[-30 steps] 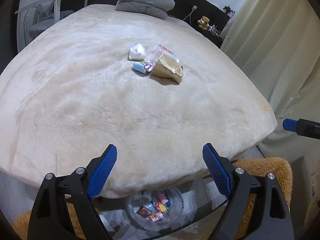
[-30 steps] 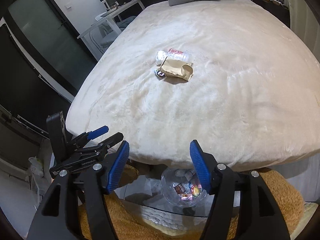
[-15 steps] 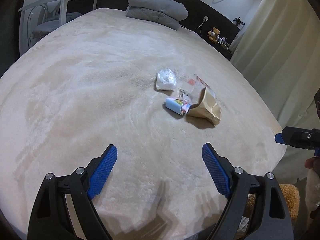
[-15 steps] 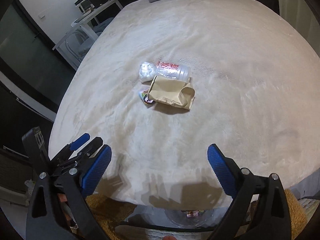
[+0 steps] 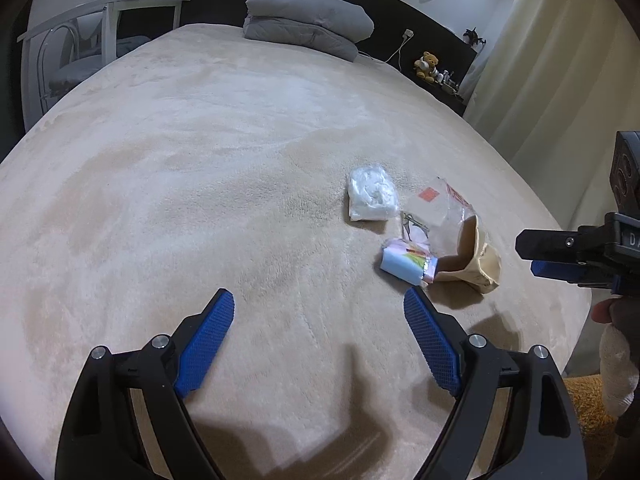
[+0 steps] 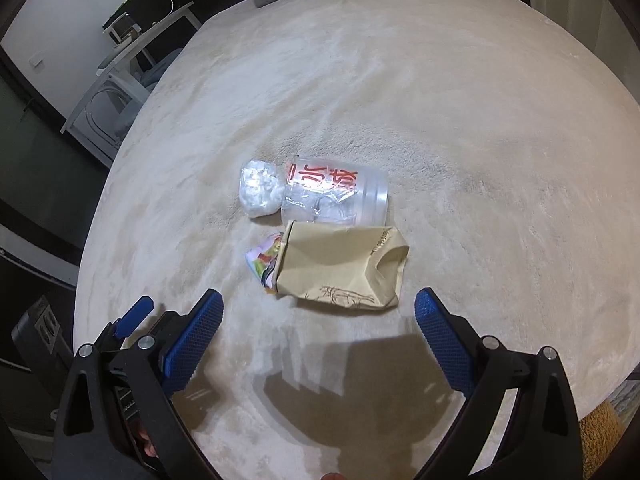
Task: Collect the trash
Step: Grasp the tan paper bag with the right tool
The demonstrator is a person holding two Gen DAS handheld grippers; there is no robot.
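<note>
Both grippers, left [image 5: 318, 322] and right [image 6: 318, 320], jaws spread and empty, have closed on the trash pile, paper bag [image 6: 340, 270] at twelve o'clock, ready for grabbing.

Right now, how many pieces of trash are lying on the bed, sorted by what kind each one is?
Brown paper bag: 1
Clear plastic bag with red print: 1
Crumpled white wad in plastic: 1
Colourful wrapper: 1
Total: 4, all bunched together on the beige bed cover, none gripped yet.
</note>
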